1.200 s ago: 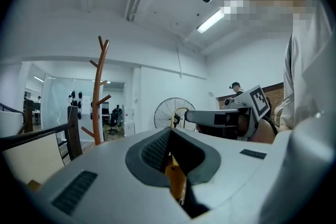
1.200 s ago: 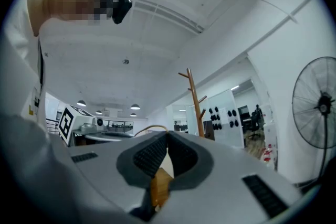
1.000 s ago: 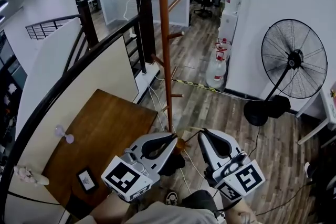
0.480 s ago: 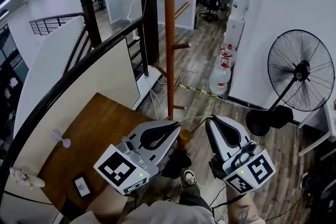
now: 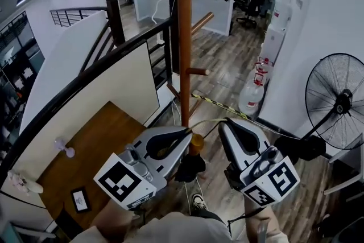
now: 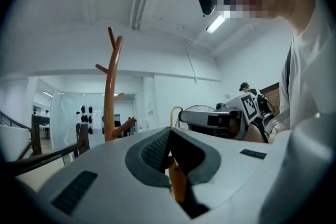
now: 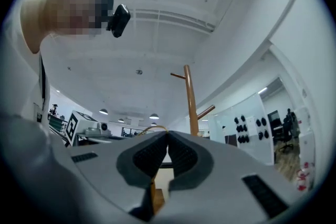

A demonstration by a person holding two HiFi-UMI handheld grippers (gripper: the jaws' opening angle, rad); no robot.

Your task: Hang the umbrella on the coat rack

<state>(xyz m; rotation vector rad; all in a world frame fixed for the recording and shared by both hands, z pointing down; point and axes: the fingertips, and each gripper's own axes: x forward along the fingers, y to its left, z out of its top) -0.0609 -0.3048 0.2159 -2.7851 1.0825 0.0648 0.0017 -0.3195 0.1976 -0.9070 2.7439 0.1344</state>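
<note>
folded black umbrella with an amber handle [image 5: 191,167] hangs low between the grippers, in front of the rack's pole, not yet hung. the left gripper [image 5: 189,133] is pinched tight on its thin yellowish cord loop [image 5: 210,120]. the tall brown wooden coat rack [image 5: 184,37] stands just beyond. the right gripper [image 5: 223,124] pinches the loop's other side, holding it spread. what seems left is lifting the loop over a peg [image 5: 198,71].

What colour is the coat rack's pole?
Reddish-brown wood. The coat rack shows best in the head view.

One coat rack [image 5: 184,37], one umbrella [image 5: 195,144], two grippers [image 5: 187,134] [image 5: 225,123], one fan [image 5: 341,102], one table [image 5: 102,145]
</note>
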